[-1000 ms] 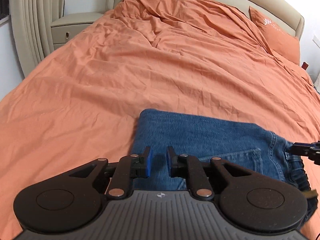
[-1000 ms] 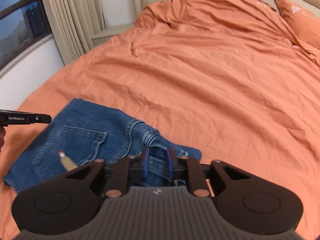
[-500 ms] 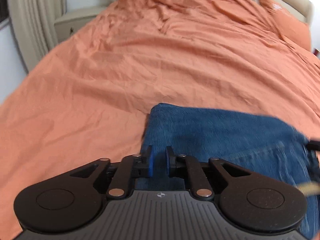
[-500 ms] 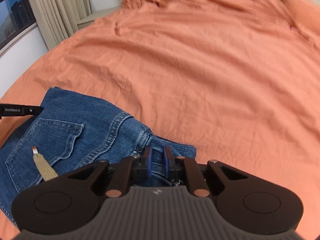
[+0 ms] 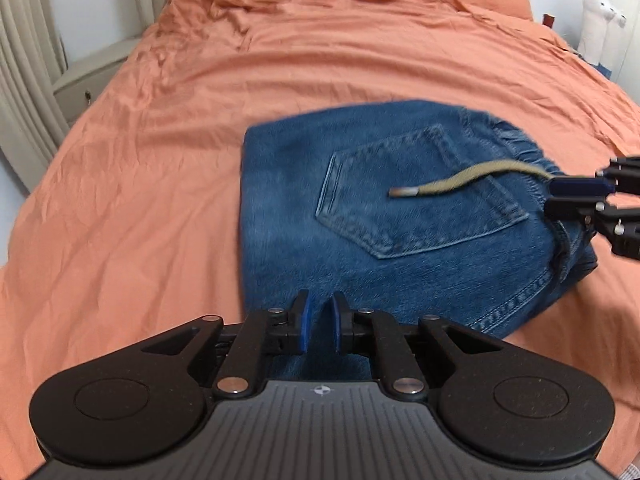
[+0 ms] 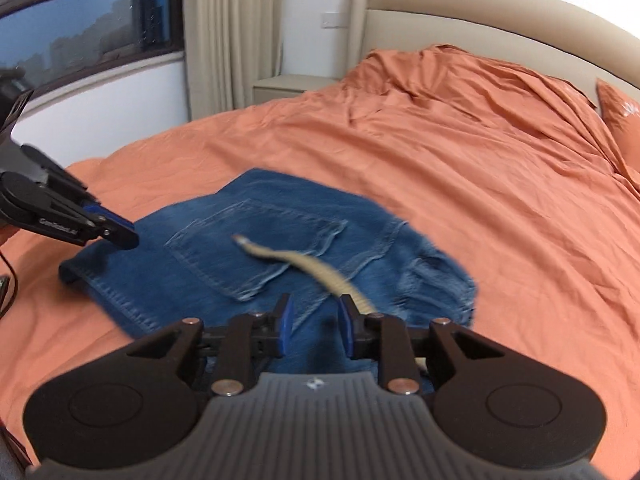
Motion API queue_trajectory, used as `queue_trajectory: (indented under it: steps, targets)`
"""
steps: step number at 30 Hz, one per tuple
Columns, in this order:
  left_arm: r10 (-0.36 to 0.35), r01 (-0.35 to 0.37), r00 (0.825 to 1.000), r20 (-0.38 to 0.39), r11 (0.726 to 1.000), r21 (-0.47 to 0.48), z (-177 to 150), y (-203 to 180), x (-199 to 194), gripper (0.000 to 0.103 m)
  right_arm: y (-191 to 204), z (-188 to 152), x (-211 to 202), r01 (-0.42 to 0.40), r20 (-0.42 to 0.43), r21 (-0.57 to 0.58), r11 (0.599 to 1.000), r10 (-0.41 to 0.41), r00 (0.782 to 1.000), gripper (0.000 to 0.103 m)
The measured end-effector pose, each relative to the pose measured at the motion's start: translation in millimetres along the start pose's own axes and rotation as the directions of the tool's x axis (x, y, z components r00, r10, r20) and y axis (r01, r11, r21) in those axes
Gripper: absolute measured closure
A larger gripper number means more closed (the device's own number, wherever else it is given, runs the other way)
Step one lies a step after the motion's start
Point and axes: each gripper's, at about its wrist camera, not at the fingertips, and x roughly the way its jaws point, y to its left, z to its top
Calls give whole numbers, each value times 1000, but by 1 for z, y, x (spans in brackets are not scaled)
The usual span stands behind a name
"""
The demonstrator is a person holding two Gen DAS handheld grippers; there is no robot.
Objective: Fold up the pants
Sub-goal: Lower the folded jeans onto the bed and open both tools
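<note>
Now my two grippers sit at opposite ends of a folded pair of blue jeans [image 5: 400, 216] lying on an orange bedspread [image 5: 160, 184], back pocket [image 5: 412, 196] facing up. My left gripper [image 5: 319, 326] is over the folded edge nearest me; its blue pads stand close together with a narrow gap, denim showing below, and I cannot tell whether they pinch any cloth. My right gripper [image 6: 314, 322] hovers at the gathered waistband end; its jaws have just been opening and now stand apart, pressing on nothing, with denim visible in the gap. A tan drawstring [image 6: 304, 266] snakes from the waistband across the pocket, passing beside my right gripper's right finger. Motion blurs the jeans in both views. Beyond the bed are a beige padded headboard [image 6: 460, 28], cream curtains [image 6: 228, 32], a bedside cabinet [image 6: 292, 84] and a dark-framed window [image 6: 92, 12].
</note>
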Motion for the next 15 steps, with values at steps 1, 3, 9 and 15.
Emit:
queue_trajectory:
  steps: [1, 3, 9, 15]
  targets:
    - [0, 0, 1000, -19, 1000, -5, 0, 2, 5, 87, 3, -2, 5, 5, -18, 2, 1000, -5, 1000, 83]
    - [1, -1, 998, -57, 1000, 0, -2, 5, 12, 87, 5, -9, 13, 17, -60, 6, 1000, -17, 998, 83]
    - [-4, 7, 991, -134, 1000, 20, 1, 8, 28, 88, 1, -15, 32, 6, -155, 43, 999, 1, 988, 82]
    - [16, -13, 995, -95, 999, 34, 5, 4, 11, 87, 7, -8, 31, 25, -175, 12, 1000, -23, 984, 78]
